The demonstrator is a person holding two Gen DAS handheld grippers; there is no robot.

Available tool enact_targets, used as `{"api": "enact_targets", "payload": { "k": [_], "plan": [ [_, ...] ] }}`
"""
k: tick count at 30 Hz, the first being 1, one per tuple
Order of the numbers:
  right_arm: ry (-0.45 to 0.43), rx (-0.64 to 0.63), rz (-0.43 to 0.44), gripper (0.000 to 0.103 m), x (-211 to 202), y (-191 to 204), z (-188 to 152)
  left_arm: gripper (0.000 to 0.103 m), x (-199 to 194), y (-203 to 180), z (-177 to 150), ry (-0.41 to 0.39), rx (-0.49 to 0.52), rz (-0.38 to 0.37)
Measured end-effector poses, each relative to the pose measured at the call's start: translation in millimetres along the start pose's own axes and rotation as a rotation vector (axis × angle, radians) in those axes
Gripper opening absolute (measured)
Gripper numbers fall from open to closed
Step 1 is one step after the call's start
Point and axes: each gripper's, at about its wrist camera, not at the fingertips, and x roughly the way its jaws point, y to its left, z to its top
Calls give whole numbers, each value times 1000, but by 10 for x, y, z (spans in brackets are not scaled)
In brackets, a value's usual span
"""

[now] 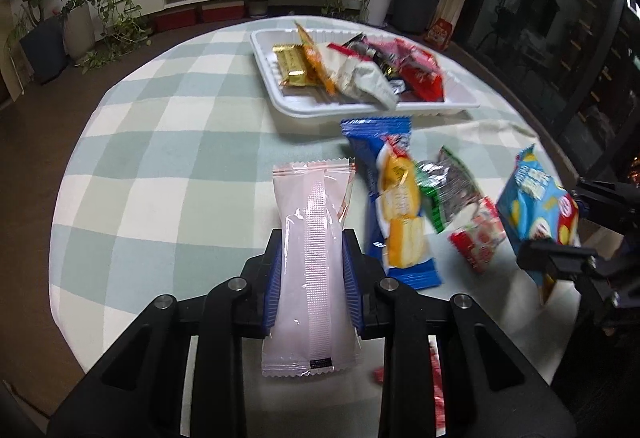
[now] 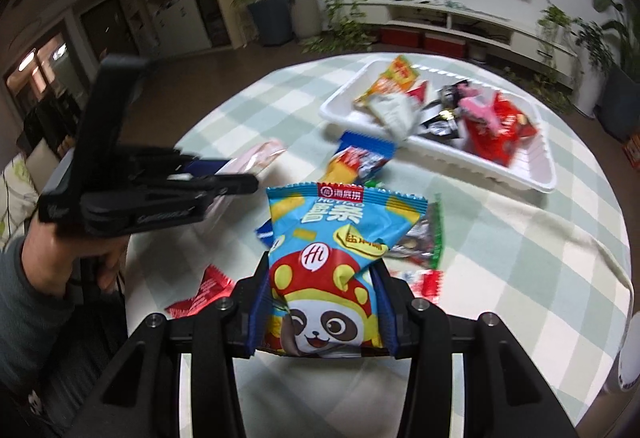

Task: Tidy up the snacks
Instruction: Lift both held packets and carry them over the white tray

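My left gripper (image 1: pixel 313 238) is shut on a long pale pink snack packet (image 1: pixel 308 198), held lengthwise above the checked tablecloth. My right gripper (image 2: pixel 322 266) is shut on a blue puffed bag with a panda picture (image 2: pixel 340 222), its pads pressing into both sides. In the left wrist view that blue bag (image 1: pixel 532 198) hangs at the right in the right gripper (image 1: pixel 560 258). The right wrist view has the left gripper (image 2: pixel 240 182) at the left, held by a hand (image 2: pixel 80 258). A white tray (image 1: pixel 320 110) with several snacks lies farther back.
Loose on the cloth between the grippers and the tray (image 2: pixel 480 166) lie a blue-and-yellow cake pack (image 1: pixel 396 206), a green-and-silver packet (image 1: pixel 452 186) and a red-and-white packet (image 1: pixel 480 242). A red packet (image 2: pixel 204 290) lies near the table's front edge. Potted plants and a low TV shelf stand beyond the round table.
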Motion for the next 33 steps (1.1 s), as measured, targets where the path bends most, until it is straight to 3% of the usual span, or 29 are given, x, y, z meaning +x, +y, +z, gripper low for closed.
{"api": "enact_targets", "payload": {
  "k": [8,16,19,25,28,33],
  "plan": [
    [-106,126,-47,47,-288,-401,160,25,-208,-172,338,-57,13,-25],
    [-203,158,-106,47,-468,-823,831,25,-174,-212,1195,-102,27,-35],
    [-190,146,-139,47,-308,-976,1170,25,-93,-239,1516,-106,45,-25],
    [-130,154,-187,47,219,-1245,1538,25,383,-185,2038,-70,27,-9],
    [-75,167,-209,47,547,-1370,1601,25,718,-181,2154,-23,23,-3],
    [-60,198,-209,47,813,-1483,1581,25,1171,-225,2192,32,33,-10]
  ]
}}
